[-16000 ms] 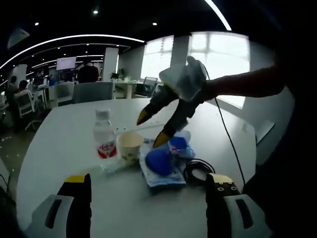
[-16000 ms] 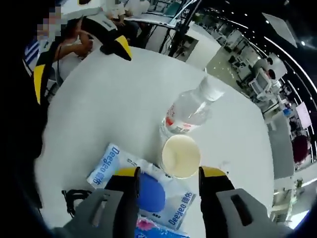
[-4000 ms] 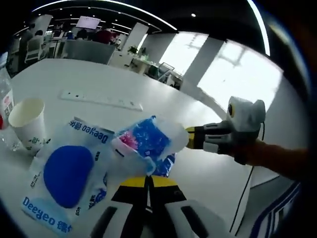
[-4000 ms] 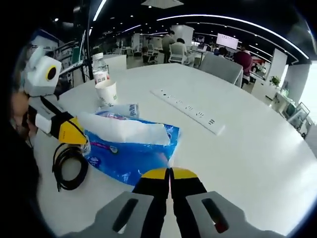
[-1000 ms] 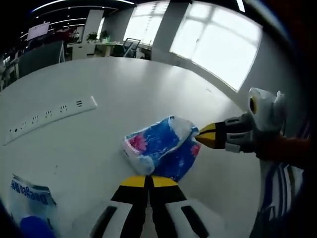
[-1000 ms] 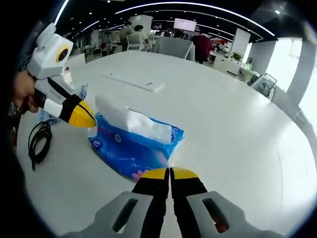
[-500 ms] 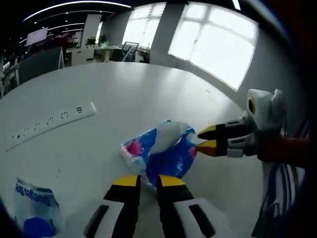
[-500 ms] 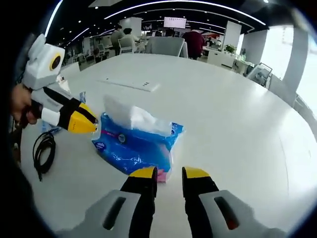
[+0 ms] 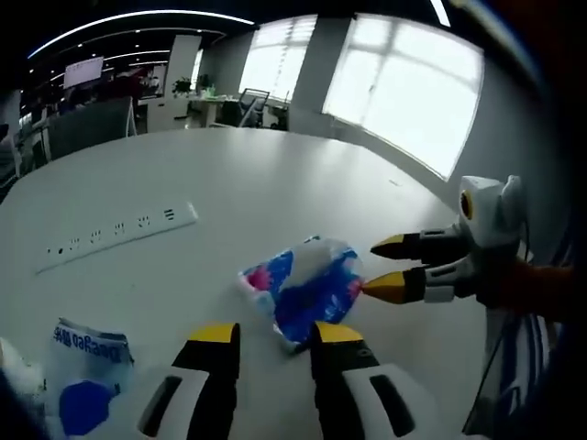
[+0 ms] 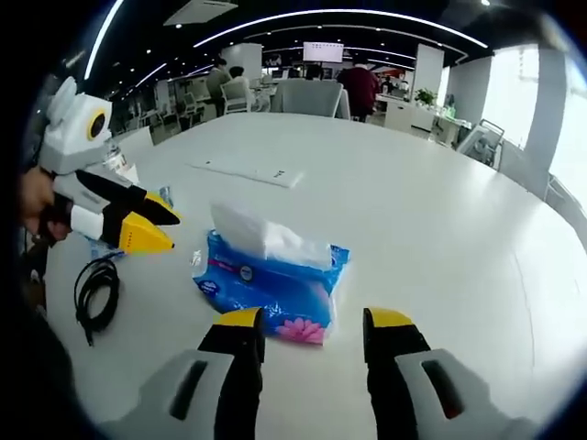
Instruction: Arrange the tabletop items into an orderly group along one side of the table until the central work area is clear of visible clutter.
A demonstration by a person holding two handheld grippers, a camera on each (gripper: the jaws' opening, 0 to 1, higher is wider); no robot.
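**Tissue pack let go, most of the tidying still ahead**

Both tools have parted and drawn back from the tissue pack they pinched a second ago. Left tool stands spread with nothing between its jaws; right tool likewise gapes wide and empty. Just ahead of each, the blue tissue pack lies free on the white bench. Farther off sit a coiled black cable, a blue-printed pouch and a power strip. These lie scattered, so I judge the grouping barely started.
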